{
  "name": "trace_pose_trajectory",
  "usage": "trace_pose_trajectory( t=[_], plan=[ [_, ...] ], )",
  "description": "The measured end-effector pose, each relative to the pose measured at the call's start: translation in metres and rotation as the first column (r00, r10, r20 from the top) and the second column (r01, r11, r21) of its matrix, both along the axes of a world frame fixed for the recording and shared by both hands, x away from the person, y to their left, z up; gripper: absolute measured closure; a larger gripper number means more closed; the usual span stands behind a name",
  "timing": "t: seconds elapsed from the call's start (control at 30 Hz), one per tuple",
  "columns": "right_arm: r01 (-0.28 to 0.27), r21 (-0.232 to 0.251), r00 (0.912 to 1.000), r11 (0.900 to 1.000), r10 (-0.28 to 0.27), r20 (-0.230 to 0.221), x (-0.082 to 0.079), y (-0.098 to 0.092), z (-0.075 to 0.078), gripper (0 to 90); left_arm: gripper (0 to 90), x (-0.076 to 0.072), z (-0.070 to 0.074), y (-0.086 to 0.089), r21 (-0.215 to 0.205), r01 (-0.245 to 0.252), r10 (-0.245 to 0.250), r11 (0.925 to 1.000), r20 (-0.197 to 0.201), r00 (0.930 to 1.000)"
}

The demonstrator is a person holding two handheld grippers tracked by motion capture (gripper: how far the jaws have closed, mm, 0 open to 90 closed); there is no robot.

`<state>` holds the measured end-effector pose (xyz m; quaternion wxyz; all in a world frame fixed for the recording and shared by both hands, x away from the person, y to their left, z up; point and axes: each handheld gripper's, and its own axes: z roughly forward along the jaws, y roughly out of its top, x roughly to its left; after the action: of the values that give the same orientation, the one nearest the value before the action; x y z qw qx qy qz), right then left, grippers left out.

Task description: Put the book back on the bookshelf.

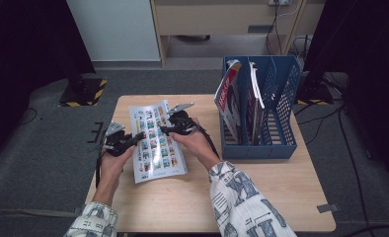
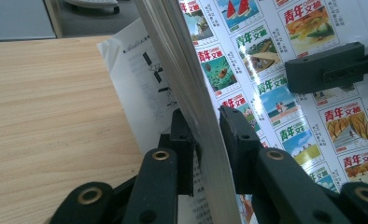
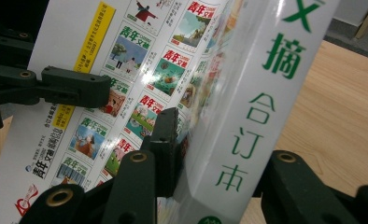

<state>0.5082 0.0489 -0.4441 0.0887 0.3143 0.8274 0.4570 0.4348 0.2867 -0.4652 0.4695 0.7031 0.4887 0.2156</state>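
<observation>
Both tongs are on one thick bound magazine (image 1: 157, 140), held between them just above the table (image 1: 261, 197). Left gripper (image 2: 205, 128): jaws pinched across the page edge, pads pressing the block of pages from both sides; the cover of small printed pictures faces to its right, and a loose inner page bows away to its left. Right gripper (image 3: 210, 154): jaws closed on the spine edge, one pad on the picture cover, the other behind the white spine with green lettering. Judgement: the magazine looks fairly heavy for paper, stiff along the spine but floppy toward the open edge; the glossy cover is likely slippery, and pages could fan or tear if pinched thinly. Best hold is the full thickness near the spine, with the second grip on the opposite edge to stop sagging, as now. Beyond the right gripper, well apart, stands a blue file rack (image 1: 276, 143) holding other magazines (image 1: 230, 101) upright; its free slots look like the probable destination.
</observation>
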Motion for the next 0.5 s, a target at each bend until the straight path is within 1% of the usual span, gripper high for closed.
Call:
trace_pose_trajectory(
  t=[0.13,0.2,0.33,0.4,0.5],
  plan=[
    [-0.006,-0.002,1.0000,1.000,0.006,0.003,-0.0021,-0.0004,0.0015,66.6,76.1,-0.0030,-0.0007,0.0012,-0.019,-0.002,0.003,0.9998,0.008,1.0000],
    [-0.006,-0.005,1.0000,1.000,0.006,0.005,-0.0030,-0.0003,0.0025,66.8,76.2,-0.0035,0.0000,0.0011,-0.018,-0.002,0.002,0.9998,0.014,0.9999],
    [0.004,0.010,0.9999,1.000,-0.004,0.014,-0.0036,-0.0010,0.0048,67.7,76.5,-0.0033,0.0020,0.0002,-0.023,-0.006,0.007,0.9997,0.033,0.9994],
    [0.010,0.020,0.9996,1.000,-0.011,0.025,-0.0037,-0.0016,0.0068,68.0,76.6,-0.0027,0.0040,-0.0010,-0.017,-0.010,0.011,0.9998,0.051,0.9986],
    [0.012,0.033,0.9985,0.999,-0.014,0.054,-0.0038,-0.0031,0.0097,68.5,76.9,-0.0017,0.0082,-0.0023,-0.005,-0.011,0.012,0.9999,0.072,0.9973]
  ],
)
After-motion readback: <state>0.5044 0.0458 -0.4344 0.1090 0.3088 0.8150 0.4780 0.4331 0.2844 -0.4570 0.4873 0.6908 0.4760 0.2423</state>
